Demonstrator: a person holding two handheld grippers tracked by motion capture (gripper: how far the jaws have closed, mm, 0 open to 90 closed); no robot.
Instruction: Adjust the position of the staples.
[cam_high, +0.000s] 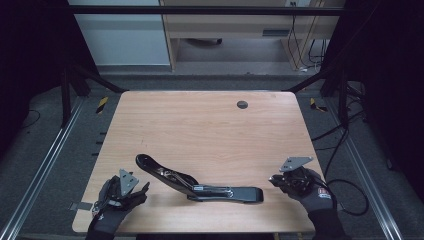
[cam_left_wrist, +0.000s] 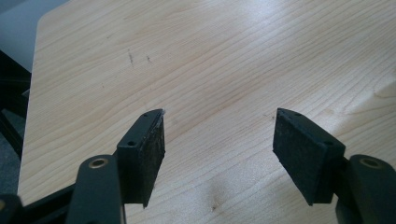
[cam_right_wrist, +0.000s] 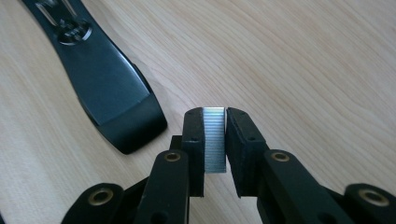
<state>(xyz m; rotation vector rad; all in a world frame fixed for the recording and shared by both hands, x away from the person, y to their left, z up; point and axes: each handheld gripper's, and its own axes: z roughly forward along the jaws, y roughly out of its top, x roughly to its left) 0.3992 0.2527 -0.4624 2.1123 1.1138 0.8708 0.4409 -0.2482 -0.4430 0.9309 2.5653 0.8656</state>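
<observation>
A black stapler (cam_high: 200, 184) lies flipped open on the wooden table (cam_high: 210, 125), its top arm raised toward the left and its base pointing right. In the right gripper view its base end (cam_right_wrist: 107, 98) lies just left of my jaws. My right gripper (cam_right_wrist: 215, 140) is shut on a silver strip of staples (cam_right_wrist: 215, 142), pressed upright between both pads. In the high view that gripper (cam_high: 276, 180) hovers near the table's right front, just right of the stapler's base. My left gripper (cam_left_wrist: 219, 144) stands open over bare wood at the left front (cam_high: 142, 192), nothing between its pads.
A round grey cable hole (cam_high: 242, 104) sits near the table's far edge. Black cables (cam_high: 345, 195) trail off the right side onto the floor. A metal rail (cam_high: 45, 165) runs along the left of the table. A wooden desk (cam_high: 240, 25) stands beyond.
</observation>
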